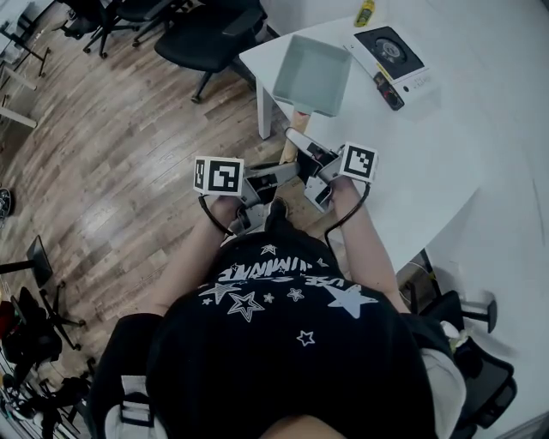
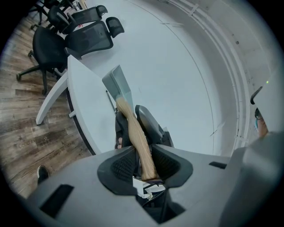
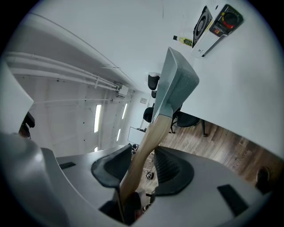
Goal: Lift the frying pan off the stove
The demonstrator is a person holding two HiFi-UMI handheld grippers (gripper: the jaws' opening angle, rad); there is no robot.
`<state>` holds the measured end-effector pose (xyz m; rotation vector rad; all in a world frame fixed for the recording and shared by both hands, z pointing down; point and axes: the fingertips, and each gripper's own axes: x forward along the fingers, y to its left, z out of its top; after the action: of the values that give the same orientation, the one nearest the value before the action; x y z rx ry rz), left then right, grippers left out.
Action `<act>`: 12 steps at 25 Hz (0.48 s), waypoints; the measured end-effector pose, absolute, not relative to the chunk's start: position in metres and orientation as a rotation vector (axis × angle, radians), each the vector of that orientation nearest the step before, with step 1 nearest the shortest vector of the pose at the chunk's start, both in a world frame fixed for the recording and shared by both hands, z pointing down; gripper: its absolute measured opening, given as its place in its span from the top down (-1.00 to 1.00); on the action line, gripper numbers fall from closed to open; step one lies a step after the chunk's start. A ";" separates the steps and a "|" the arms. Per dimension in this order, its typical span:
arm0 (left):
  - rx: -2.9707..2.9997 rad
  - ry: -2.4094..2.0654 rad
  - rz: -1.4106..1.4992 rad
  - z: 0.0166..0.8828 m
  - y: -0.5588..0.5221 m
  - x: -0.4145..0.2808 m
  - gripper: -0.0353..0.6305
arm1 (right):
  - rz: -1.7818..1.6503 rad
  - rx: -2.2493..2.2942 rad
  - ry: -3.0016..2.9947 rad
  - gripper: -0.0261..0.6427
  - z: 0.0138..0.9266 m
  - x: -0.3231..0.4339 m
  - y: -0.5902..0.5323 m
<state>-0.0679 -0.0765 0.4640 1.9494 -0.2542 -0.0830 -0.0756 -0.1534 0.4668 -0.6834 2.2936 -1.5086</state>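
Note:
The square grey frying pan (image 1: 310, 75) with its wooden handle (image 1: 296, 124) hangs over the white table's near corner, apart from the portable stove (image 1: 390, 56). Both grippers are on the handle. My left gripper (image 1: 287, 171) is shut on the handle's end (image 2: 143, 153), with the pan (image 2: 117, 84) ahead and the other gripper just beyond its jaws. My right gripper (image 1: 304, 144) is shut on the handle (image 3: 142, 146) nearer the pan (image 3: 177, 84). The stove (image 3: 213, 24) shows past the pan in the right gripper view.
The stove stands on the white table (image 1: 420, 171) at the back, with a yellow bottle (image 1: 365, 12) behind it. Black office chairs (image 1: 206, 34) stand on the wooden floor to the left. Another chair (image 1: 463, 343) sits close at the right.

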 end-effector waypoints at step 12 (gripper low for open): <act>1.926 -0.222 -0.088 0.464 0.019 -0.092 0.54 | -1.539 -0.709 2.296 0.44 0.469 -0.101 -0.058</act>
<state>-0.0922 0.0191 0.4645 1.9261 -0.2225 -0.0884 -0.1008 -0.0581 0.4691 -0.7088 2.2959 -1.5385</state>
